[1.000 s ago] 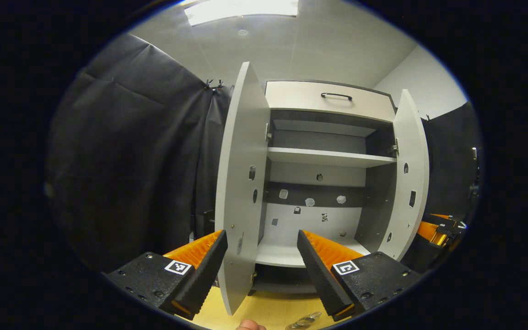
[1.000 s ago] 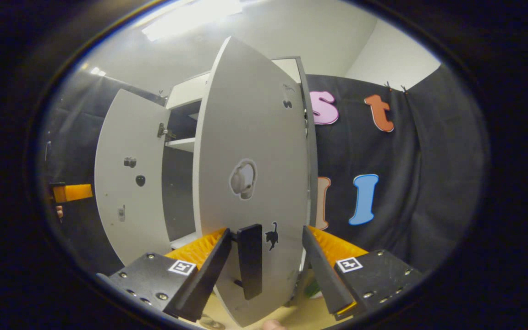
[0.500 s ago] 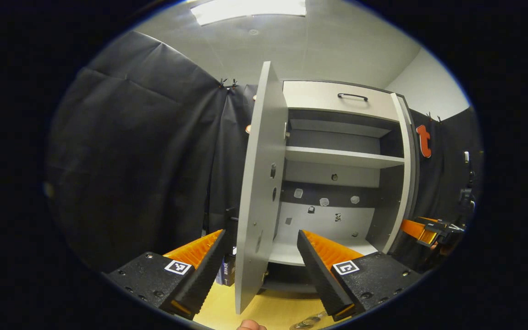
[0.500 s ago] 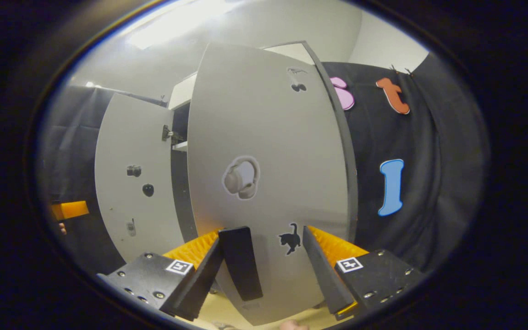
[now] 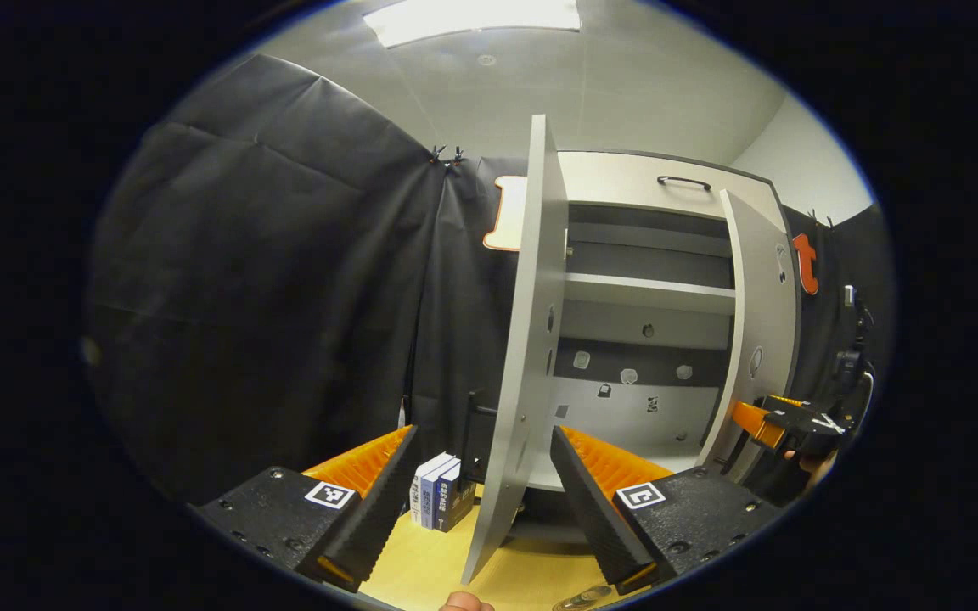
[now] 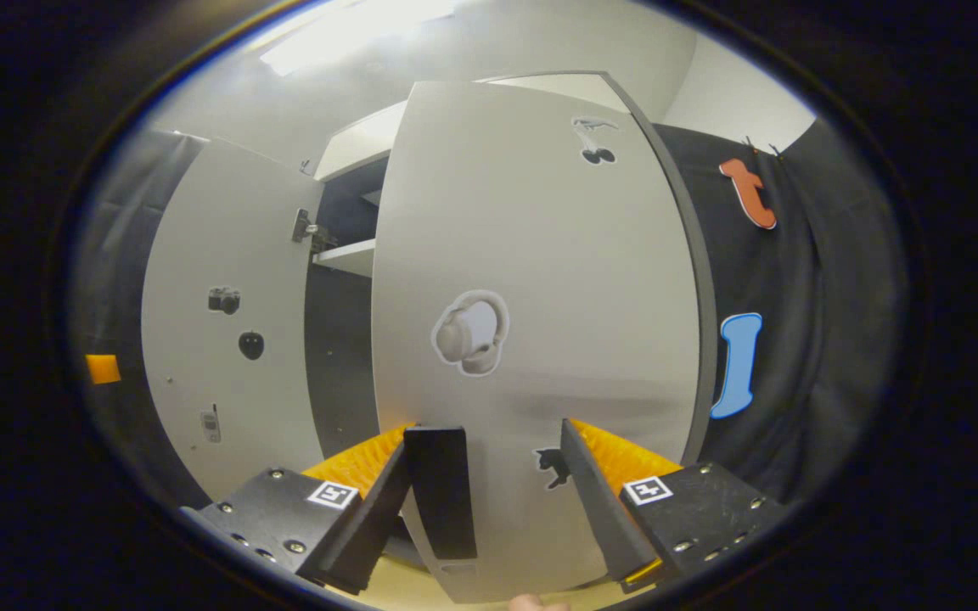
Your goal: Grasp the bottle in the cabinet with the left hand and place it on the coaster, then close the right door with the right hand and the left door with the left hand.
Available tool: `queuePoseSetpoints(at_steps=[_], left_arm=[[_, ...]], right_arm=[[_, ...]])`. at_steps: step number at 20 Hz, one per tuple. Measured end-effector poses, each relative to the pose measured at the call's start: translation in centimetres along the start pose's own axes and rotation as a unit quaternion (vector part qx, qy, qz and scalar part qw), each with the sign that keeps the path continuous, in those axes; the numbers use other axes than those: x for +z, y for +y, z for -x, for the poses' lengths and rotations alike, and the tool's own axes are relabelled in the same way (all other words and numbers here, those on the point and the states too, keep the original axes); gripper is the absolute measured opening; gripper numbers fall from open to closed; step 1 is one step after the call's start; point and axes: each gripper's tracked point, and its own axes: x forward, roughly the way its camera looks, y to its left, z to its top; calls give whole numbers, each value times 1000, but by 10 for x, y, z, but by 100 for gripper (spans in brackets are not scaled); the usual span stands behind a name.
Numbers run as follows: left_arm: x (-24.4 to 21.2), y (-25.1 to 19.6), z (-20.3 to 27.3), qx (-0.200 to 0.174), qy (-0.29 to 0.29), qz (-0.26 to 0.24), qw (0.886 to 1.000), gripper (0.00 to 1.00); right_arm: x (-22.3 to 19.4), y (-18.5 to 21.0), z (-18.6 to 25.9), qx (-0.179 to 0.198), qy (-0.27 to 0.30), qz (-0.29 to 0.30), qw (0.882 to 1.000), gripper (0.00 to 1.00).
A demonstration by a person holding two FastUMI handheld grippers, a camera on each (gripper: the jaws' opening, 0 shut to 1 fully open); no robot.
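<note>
The grey cabinet (image 5: 650, 293) stands open on the wooden table (image 5: 429, 568), its shelves bare. Its left door (image 5: 527, 339) stands edge-on between the fingers of my open left gripper (image 5: 480, 501), which does not touch it. A bit of a clear bottle (image 5: 578, 601) shows at the lower edge. The right door (image 6: 540, 297) is partly swung in and close in front of my open right gripper (image 6: 489, 501). Its black handle (image 6: 442, 492) lies beside the left finger. In the left gripper view the right gripper (image 5: 782, 420) sits against the right door (image 5: 761, 322).
Several small books (image 5: 438, 501) stand on the table left of the left door, against the black cloth wall (image 5: 268, 297). A drawer with a black handle (image 5: 684, 180) tops the cabinet. The left door's inner face (image 6: 226, 322) carries small stickers.
The right door has swung further toward shut with my right gripper against it. My left gripper has shifted left, so the left door now stands edge-on and the books show.
</note>
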Motion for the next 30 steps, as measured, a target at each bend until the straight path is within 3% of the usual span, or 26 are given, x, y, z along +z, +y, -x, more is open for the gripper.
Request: queuePoseSetpoints(at_steps=[8,12,19,23,30], left_arm=[[3,14,-12,4,-8,-1,1000,96],[1,24,-20,8,-7,2,1000,93],[-2,37,-32,3,-8,2,1000,96],[2,36,-41,-13,-16,7,1000,93],[-2,39,-53,-30,-9,6,999,96]], right_arm=[[-9,7,-25,-9,13,-21,1000,97],[-8,6,-37,-37,3,-6,999,98],[-9,3,-52,-78,-13,18,997,98],[-10,1,-57,-91,-13,23,996,98],[-12,1,-61,-110,-10,26,993,98]])
